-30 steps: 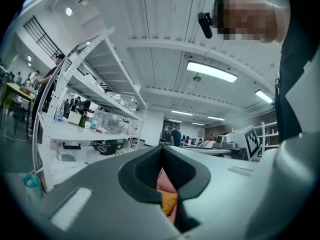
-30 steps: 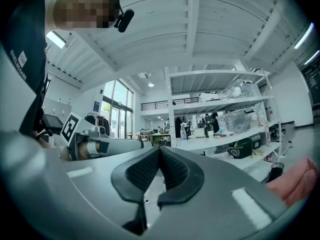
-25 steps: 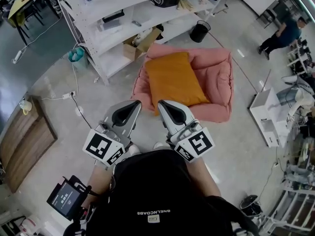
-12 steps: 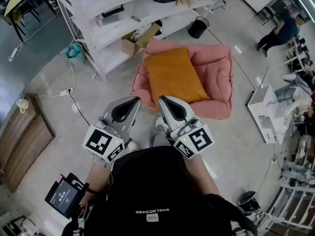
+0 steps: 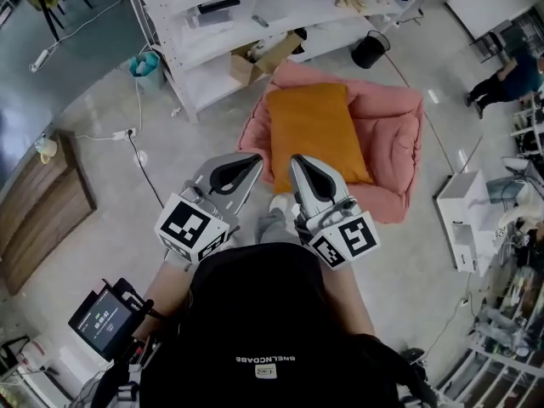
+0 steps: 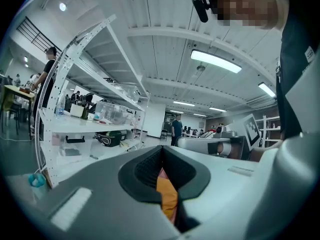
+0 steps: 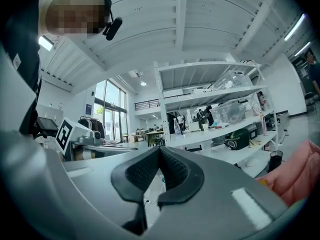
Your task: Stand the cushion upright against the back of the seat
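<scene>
**A:** Where is the cushion?

**B:** The orange cushion (image 5: 316, 134) lies flat on the pink seat (image 5: 395, 143), a low padded lounger with a raised rim that sits on the floor (image 5: 102, 177). Seen from the head view, the cushion covers the left half of the seat. One short end points away from the person, and the other reaches the seat's near edge. It is not propped against any side of the seat.

**A:** And the claws?

**B:** The left claw (image 5: 256, 158) and the right claw (image 5: 297, 160) are side by side, both pointing level toward the seat. In the head view their tips sit at the seat's near edge. The left gripper view shows the left claw's black pads pressed together with nothing between them. A strip of orange cushion shows beyond the gap under the pads. The right gripper view shows the right claw pressed together too, also empty, with pink seat fabric at the right edge.

**A:** What else is near the seat?

**B:** Beyond the seat's far side stands a white shelf unit (image 5: 221, 32). An open cardboard box (image 5: 268, 58) sits on the floor just beside the seat, and a black bin (image 5: 371, 51) stands near its far corner.
</scene>
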